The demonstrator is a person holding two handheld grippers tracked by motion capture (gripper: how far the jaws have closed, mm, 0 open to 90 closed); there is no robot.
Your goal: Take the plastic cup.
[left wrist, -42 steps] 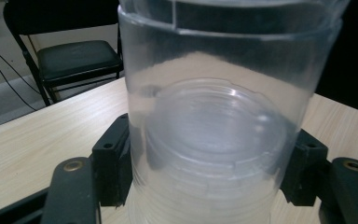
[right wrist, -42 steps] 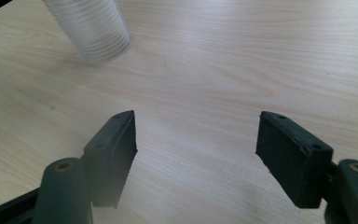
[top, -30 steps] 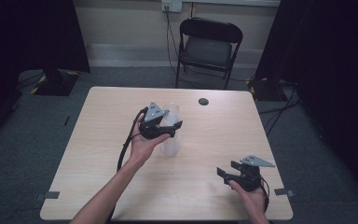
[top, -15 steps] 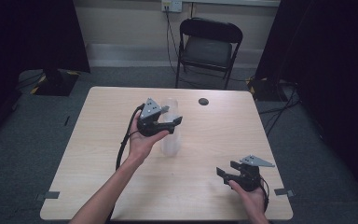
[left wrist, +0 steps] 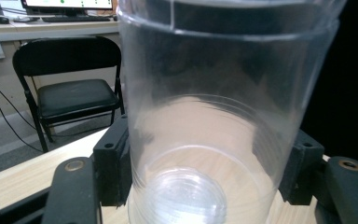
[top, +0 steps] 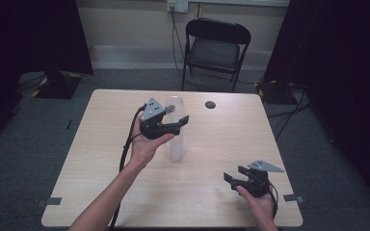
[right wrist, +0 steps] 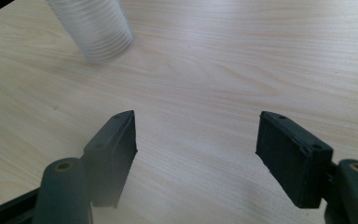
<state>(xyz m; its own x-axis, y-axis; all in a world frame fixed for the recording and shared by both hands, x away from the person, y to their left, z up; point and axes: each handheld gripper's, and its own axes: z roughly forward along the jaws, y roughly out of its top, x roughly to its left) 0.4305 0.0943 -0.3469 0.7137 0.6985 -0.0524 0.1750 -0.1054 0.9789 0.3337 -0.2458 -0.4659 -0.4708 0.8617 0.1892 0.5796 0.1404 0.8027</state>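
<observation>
1. Tools held by the person are counted at two: the left tool (top: 171, 126) is raised above the middle of the worktop (top: 96, 159), and the right tool (top: 235, 174) is kept low near the worktop's near right corner.
2. One clear plastic cup stack (top: 175, 130) is seen standing upright on the worktop, about at its middle; fine stacked rims are made out at its foot in the right gripper view, where it sits at the upper left (right wrist: 93, 28).
3. The left tool is clamped on the cup stack: in the left gripper view both black jaws are pressed against the stack's clear wall (left wrist: 214, 121), one on each side, and they have just been closing further on it.
4. The right tool's two jaws are held well apart, with bare wood between them and nothing gripped; the cup stack is kept well away from them.
5. One small dark round disc (top: 210, 104) is seen lying on the far part of the worktop, apart from the cup stack.
6. One black folding chair (top: 215, 48) is placed beyond the worktop's far edge, against the wall.
7. Two forearms are brought in from the near edge, one to each tool; a black cable is trailed from the left tool down along the left forearm.
</observation>
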